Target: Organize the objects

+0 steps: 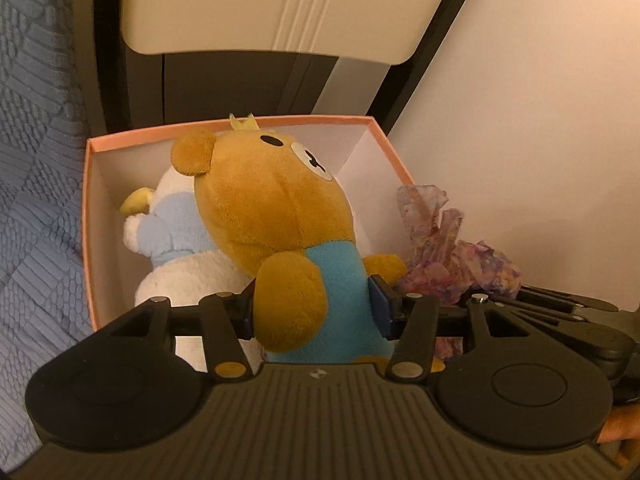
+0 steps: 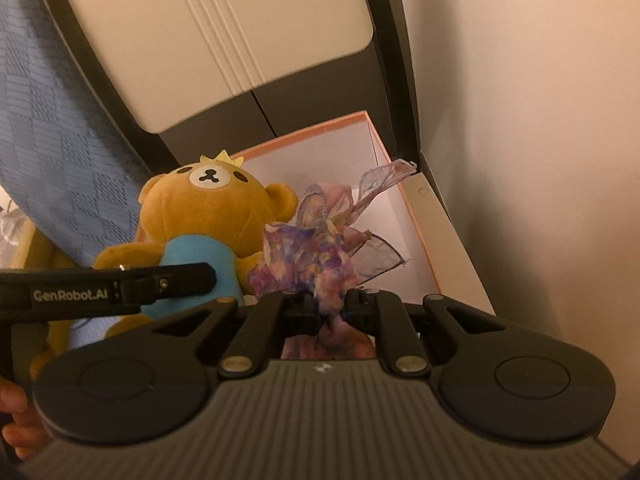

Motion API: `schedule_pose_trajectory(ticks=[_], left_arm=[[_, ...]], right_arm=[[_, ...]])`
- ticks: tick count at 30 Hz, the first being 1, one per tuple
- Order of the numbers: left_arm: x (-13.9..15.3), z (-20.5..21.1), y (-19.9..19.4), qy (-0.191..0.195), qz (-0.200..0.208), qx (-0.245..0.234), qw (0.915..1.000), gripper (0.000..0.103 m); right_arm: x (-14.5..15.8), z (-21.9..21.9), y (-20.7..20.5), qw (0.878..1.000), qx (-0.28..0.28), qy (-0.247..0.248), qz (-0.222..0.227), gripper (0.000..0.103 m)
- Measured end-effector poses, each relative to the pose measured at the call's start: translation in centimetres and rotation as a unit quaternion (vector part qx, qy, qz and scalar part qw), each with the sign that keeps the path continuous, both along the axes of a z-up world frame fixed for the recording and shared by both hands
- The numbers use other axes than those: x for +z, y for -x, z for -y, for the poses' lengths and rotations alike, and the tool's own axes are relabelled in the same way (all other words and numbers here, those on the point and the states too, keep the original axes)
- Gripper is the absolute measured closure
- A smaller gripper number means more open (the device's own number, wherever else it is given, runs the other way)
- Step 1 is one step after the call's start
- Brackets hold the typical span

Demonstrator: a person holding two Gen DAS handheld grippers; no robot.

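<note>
My left gripper [image 1: 316,312] is shut on the blue-shirted body of a brown plush bear [image 1: 272,208], whose head hangs over an open pink-rimmed box [image 1: 90,216]. A white and pale-blue plush [image 1: 176,240] lies inside the box beneath the bear. My right gripper [image 2: 330,312] is shut on a crumpled purple sheer ribbon bow [image 2: 316,252], held over the box's near right side. In the right wrist view the bear [image 2: 216,208] is at left with the left gripper's finger [image 2: 160,282] across its body, and the box [image 2: 416,216] lies behind. The bow [image 1: 452,256] shows right of the bear in the left wrist view.
A blue quilted cover [image 1: 40,184] lies left of the box. Dark furniture with a cream panel [image 1: 264,12] stands behind it. A pale wall [image 1: 528,140] rises on the right. A hand [image 2: 16,416] grips the left tool's handle.
</note>
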State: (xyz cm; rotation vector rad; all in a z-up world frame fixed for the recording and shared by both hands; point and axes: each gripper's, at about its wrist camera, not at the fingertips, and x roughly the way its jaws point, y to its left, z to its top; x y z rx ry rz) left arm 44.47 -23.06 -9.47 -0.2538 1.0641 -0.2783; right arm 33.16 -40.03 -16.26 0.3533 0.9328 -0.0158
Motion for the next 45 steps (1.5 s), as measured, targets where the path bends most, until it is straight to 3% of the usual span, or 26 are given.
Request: schedule_pose_trajectory(ticks=[6,13,16,18,20,39,45], left_arm=[[-1.1,0.3,-0.9,0.013,-0.012,0.001,0.9998,0.044],[-0.4,0.4,-0.4,0.012,-0.001,0.004,0.9999,0.041],[0.5,0.1,0.3,0.007,0.006,0.008,0.9999,0.029],[1.4,-0.1,0.9,0.005,0.012,0.010,0.9999,0.028],[2.3,-0.5,1.4,0.009,0.019,0.014,0.9997,0.028],[14.8,-3.9,13.1,0.016,0.130,0.026,0.9910,0.028],[17.8,-5.0,18.1,0.019,0.162,0.029,0.9861,0.028]], right_arm=[[-2.1,0.4,-1.7,1.000,-0.004,0.005,-0.015,0.090],[-2.5,0.8,-1.8,1.000,-0.010,0.000,-0.018,0.086],[-1.8,0.9,-1.3,1.000,-0.020,0.008,-0.023,0.070],[-1.3,1.0,-1.0,0.999,-0.032,0.017,-0.027,0.044],[-0.7,1.1,-0.3,0.999,-0.038,0.016,-0.021,0.034],[12.3,-3.2,8.8,0.995,-0.026,0.030,0.089,0.035],[15.0,-5.1,12.6,0.992,-0.027,0.033,0.121,0.035]])
